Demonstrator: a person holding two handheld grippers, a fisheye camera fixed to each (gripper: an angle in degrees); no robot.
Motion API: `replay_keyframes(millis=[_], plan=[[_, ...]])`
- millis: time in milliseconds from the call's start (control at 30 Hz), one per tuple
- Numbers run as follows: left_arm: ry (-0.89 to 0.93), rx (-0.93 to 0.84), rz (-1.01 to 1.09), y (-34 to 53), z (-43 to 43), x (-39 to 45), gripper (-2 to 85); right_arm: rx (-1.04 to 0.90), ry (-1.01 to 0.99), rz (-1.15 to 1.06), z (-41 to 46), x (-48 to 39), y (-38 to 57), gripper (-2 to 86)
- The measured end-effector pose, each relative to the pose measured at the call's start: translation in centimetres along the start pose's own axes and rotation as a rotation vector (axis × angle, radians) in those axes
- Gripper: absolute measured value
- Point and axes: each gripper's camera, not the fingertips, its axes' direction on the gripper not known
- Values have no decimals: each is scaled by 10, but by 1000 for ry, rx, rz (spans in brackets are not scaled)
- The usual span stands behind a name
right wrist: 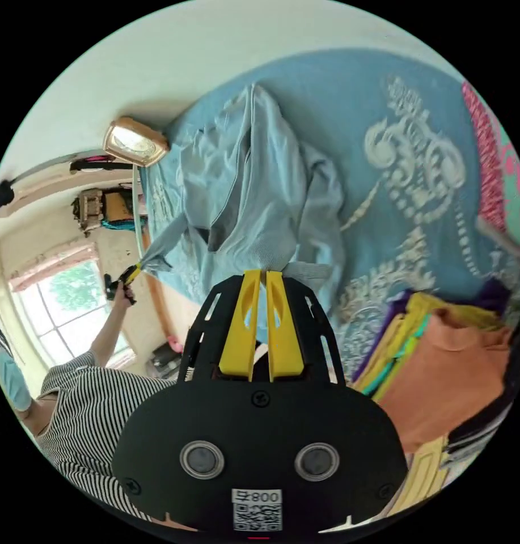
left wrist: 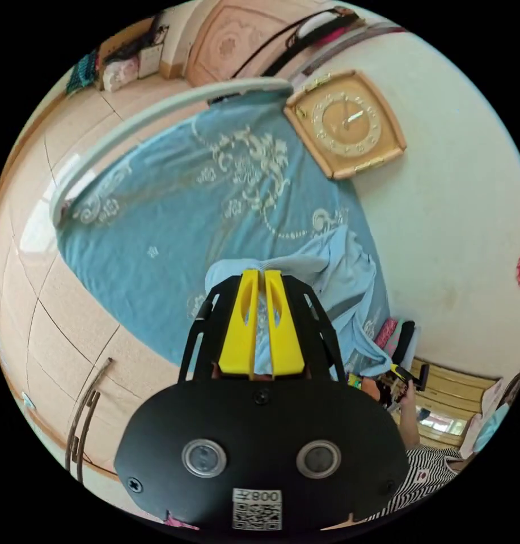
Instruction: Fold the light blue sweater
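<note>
Two grippers hold the light blue sweater (right wrist: 254, 187) at once, stretching it above a bed covered with a blue patterned bedspread (left wrist: 174, 221).

In the left gripper view, the left gripper (left wrist: 261, 273) has its yellow fingers (left wrist: 241, 323) drawn narrow, with a ribbed edge of the sweater pinched between their tips. Beyond the fingers the garment runs away in loose folds toward the far side of the bedspread, where the right gripper (left wrist: 400, 372) shows small in the person's hand. A square wooden clock (left wrist: 346, 123) lies past the fingertips near the bed's edge, touching the wall.

In the right gripper view, the right gripper (right wrist: 261, 273) also has its fingers close together, clamped on a ribbed hem of the sweater. The body of the sweater rises beyond the fingertips, bunched and creased, and one sleeve stretches off to the left gripper (right wrist: 131, 274), whose tips grip the cuff. A person in a striped shirt (right wrist: 95, 413) stands beside the bed. To one side of the fingers, a stack of folded clothes (right wrist: 441, 368) rests on the bedspread, an orange piece uppermost.
</note>
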Motion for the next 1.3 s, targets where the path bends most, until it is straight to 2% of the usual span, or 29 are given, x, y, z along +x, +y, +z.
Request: replay_keyframes(millis=[100,133,200,300,367,433,467,533,633,800,900,1100,1133,1300], plan=[[8,157,-14,-6,-25,-4,61,199,262,63,-110,20,-9,12],[33,156,-7,1,-17,-6,73,244,349,117,-129,26,-7,11],[80,70,-8,18,14,-10,88,271,350,170,-129,35,3,9],[139,-208,-36,69,98,-18,106,247,226,156,-68,36,34,13],[165,-402,-73,121,159,-21,114,154,162,129,-4,32,56,17],[158,-515,-87,156,192,-21,116,-34,118,129,96,29,92,27],[146,-578,-97,174,209,-21,118,-75,102,137,120,30,102,30],[117,-624,-105,194,225,-22,119,-214,51,180,197,36,138,43],[94,-648,-125,210,243,-24,120,-286,36,207,247,41,167,54],[15,-728,-51,219,275,-9,111,-255,81,205,267,38,177,71],[-95,-769,1,221,286,0,84,-254,159,163,279,33,177,79],[-85,-785,-1,233,293,7,44,-270,179,117,294,34,191,69],[-36,-789,-10,237,294,10,36,-272,148,98,293,35,196,57],[-27,-778,47,252,283,28,22,-319,75,87,281,41,213,34]])
